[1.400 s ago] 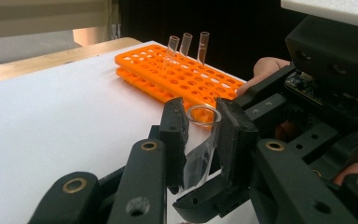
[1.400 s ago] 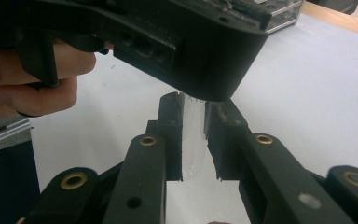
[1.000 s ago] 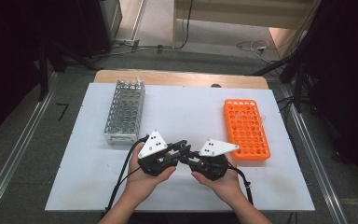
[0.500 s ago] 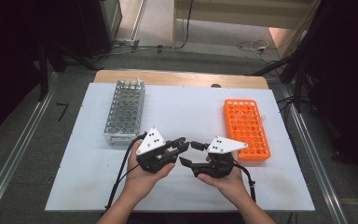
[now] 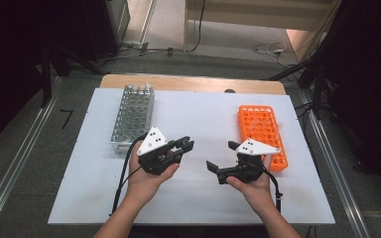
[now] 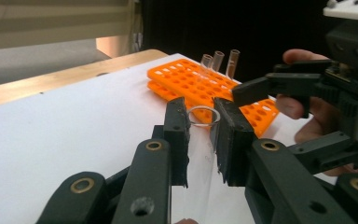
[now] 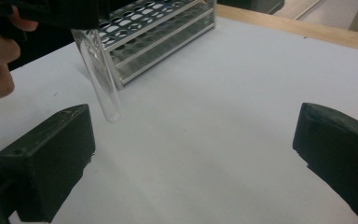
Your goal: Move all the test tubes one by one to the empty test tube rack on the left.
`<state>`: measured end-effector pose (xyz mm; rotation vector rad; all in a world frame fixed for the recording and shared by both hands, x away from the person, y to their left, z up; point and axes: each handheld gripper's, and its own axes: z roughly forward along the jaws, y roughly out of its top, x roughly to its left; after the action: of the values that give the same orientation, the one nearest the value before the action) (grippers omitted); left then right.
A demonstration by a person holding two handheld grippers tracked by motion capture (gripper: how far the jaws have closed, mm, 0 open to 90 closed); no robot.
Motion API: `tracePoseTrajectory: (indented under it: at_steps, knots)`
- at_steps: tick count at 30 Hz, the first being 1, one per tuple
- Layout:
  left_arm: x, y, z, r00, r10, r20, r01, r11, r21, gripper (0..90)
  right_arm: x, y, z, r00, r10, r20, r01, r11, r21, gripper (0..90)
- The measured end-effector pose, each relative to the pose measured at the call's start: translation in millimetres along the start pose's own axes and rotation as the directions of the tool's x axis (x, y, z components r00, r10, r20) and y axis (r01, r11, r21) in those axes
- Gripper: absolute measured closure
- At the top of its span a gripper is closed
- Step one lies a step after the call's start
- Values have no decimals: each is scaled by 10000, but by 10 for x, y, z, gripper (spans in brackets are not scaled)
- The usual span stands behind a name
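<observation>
centrally above the white tabletop (image 5: 198, 198), the left gripper (image 5: 182, 147) pinches a clear glass test tube (image 6: 196, 158) upright, while the right gripper (image 5: 219, 169) hovers near it, jaws spread wide.

The two claws, touching near the counter's front edge, drew apart: the right claw (image 5: 222, 166) opened and moved toward the orange rack (image 5: 261, 134), leaving the glass tube (image 6: 199, 158) in the left claw (image 5: 182, 147).

The table (image 5: 198, 124) is seen from high above, looking down. Close, low looks are given by both gripper views. The glass tube (image 6: 200, 154) (image 7: 98, 70) is shared.
</observation>
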<state>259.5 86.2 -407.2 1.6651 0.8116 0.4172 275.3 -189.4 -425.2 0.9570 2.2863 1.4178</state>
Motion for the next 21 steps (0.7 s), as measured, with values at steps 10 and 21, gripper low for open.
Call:
tracePoseTrajectory:
  at_steps: [10, 21]
  knots:
    - [262, 112, -68, 9982, -48, -592, 34, 9997, -245, 745, -190, -110, -168, 9997, -29, 237, 37, 9995, -315, 0]
    - [577, 196, -68, 9894, -206, -1437, 167, 9995, -282, 744, -362, -240, -393, 9988, 68, 487, -42, 9986, -533, 0]
